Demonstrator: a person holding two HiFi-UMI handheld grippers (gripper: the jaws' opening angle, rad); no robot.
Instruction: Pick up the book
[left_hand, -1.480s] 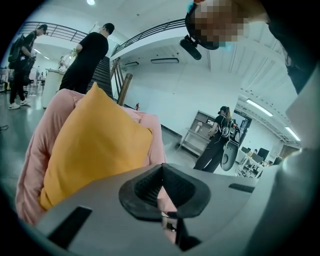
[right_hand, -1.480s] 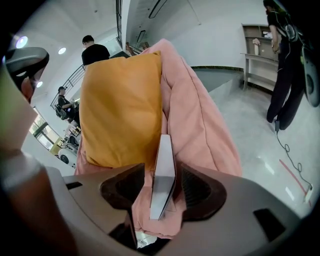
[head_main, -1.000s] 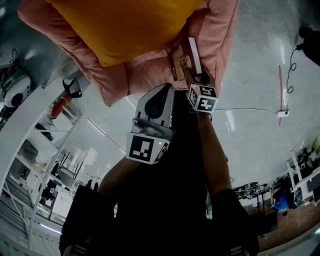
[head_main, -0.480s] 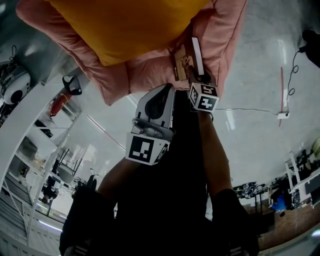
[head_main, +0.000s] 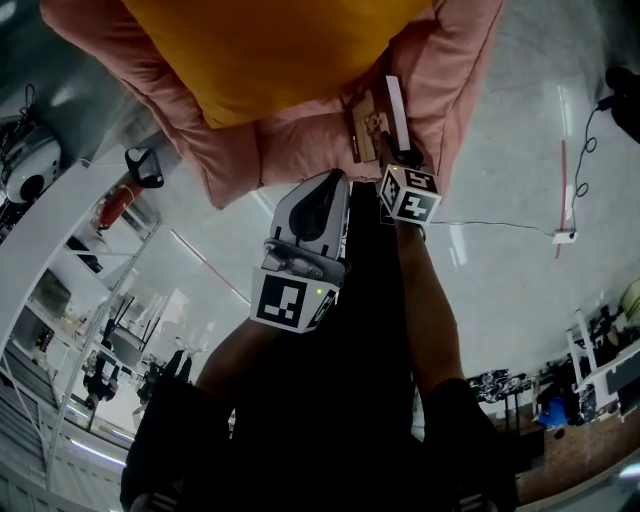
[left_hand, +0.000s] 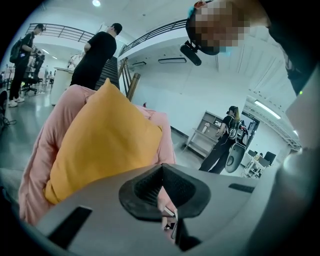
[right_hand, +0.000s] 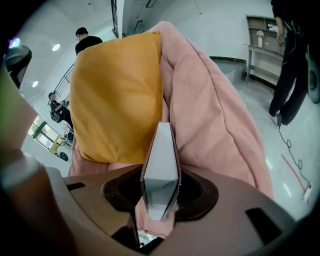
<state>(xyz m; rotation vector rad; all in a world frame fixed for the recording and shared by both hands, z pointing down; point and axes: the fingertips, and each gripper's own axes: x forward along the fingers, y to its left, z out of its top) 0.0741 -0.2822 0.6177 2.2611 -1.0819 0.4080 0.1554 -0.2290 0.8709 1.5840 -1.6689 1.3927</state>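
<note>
Book (right_hand: 161, 150) stands on edge btwn R gripper (right_hand: 160, 195) jaws, which have just been closing & now pinch it; its lower end is hidden. L gripper (left_hand: 162, 190) jaws together, empty. Pink cushion (right_hand: 220, 125) touches book, yellow pillow (right_hand: 117, 95) just beside; bare floor (head_main: 520, 150) past cushion edge.

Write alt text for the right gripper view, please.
A book stands on edge in the right gripper, whose jaws have just been closing and touch both covers. It rests on a pink cushion beside an orange pillow.
</note>
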